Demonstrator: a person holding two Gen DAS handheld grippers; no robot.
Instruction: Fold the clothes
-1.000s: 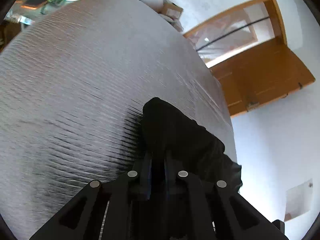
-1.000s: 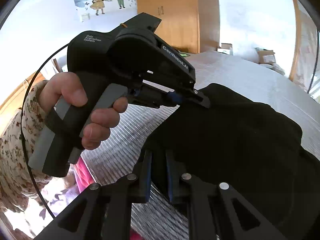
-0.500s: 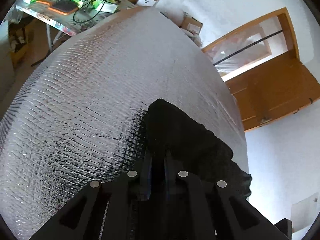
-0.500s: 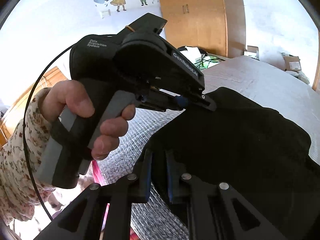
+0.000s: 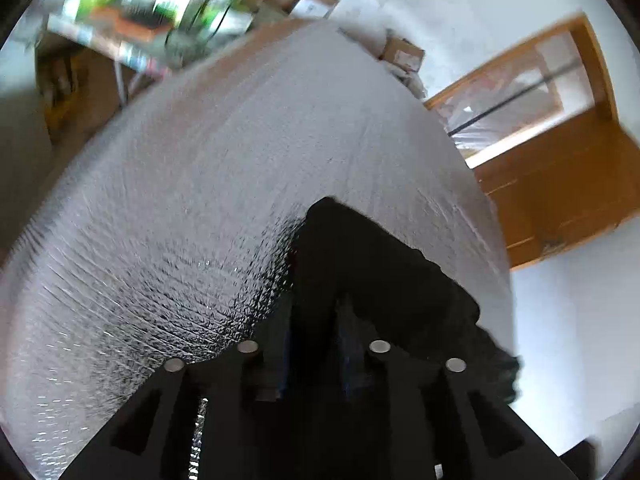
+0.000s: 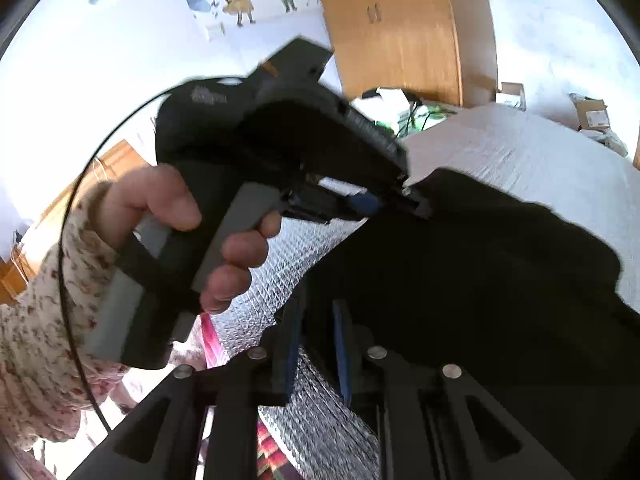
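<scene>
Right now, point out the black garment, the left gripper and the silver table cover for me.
black garment (image 6: pixel 460 272), right wrist view, on its broad middle.
left gripper (image 6: pixel 416 202), right wrist view, at its fingertips pinching the garment's edge.
silver table cover (image 5: pixel 240 160), left wrist view, on a bare stretch.

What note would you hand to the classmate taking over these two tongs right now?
Left tongs: shut on an edge of the black garment.
Right tongs: shut on another edge of the same garment.
The garment is lifted at both grips, over the silver quilted surface.
Done: both edges gripped.
Left: carry the held edge across, lay it flat, release, finish the fold.
</scene>
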